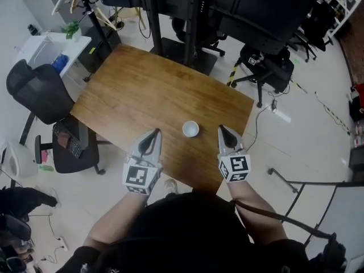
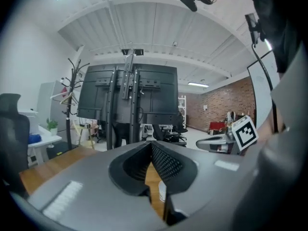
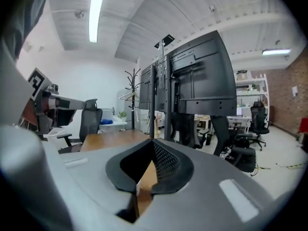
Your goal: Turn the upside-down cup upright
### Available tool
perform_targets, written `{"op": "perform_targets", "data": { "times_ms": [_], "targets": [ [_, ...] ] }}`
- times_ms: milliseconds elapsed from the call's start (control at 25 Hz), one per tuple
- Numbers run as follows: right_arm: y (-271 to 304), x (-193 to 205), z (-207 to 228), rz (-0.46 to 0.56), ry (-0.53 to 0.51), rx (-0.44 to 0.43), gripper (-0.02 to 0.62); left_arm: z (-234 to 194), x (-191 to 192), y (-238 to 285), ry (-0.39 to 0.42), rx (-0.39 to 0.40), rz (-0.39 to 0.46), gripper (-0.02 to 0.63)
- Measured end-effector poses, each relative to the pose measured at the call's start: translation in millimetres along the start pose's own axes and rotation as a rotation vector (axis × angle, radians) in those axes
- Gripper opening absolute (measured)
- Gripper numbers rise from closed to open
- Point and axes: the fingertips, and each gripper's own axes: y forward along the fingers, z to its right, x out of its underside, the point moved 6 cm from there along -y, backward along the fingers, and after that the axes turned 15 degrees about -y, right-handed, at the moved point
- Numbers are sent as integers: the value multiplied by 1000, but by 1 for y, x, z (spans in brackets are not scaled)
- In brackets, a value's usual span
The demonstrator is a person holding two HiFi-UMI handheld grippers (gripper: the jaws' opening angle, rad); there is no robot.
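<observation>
A small white cup [image 1: 190, 129] stands upright, mouth up, on the wooden table [image 1: 142, 90] near its front edge. My left gripper [image 1: 155, 132] is shut and empty, just left of the cup and apart from it. On the cup's other side my right gripper [image 1: 221, 129] is also shut and empty. In the left gripper view a sliver of the cup [image 2: 162, 190] shows below the closed jaws [image 2: 151, 143], and the right gripper [image 2: 211, 141] is seen at the right. The right gripper view shows closed jaws [image 3: 153, 141] over the table [image 3: 110, 139].
A black office chair [image 1: 42, 92] stands at the table's left, with a white side table [image 1: 54, 50] behind it. Black monitor stands [image 1: 187, 16] and more chairs [image 1: 267, 67] are beyond the far edge. Cables lie on the floor at the right.
</observation>
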Motion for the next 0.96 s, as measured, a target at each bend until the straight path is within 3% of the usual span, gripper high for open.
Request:
{"op": "perform_targets", "data": {
  "times_ms": [160, 440, 960],
  "targets": [
    [-11, 1, 5, -24, -5, 44, 0, 12, 27, 24, 9, 70, -88, -2],
    [-22, 9, 1, -51, 45, 80, 2, 34, 25, 33, 43, 169, -104, -2],
    [-16, 18, -15, -50, 63, 40, 1, 27, 29, 46, 22, 175, -143, -2]
  ]
}}
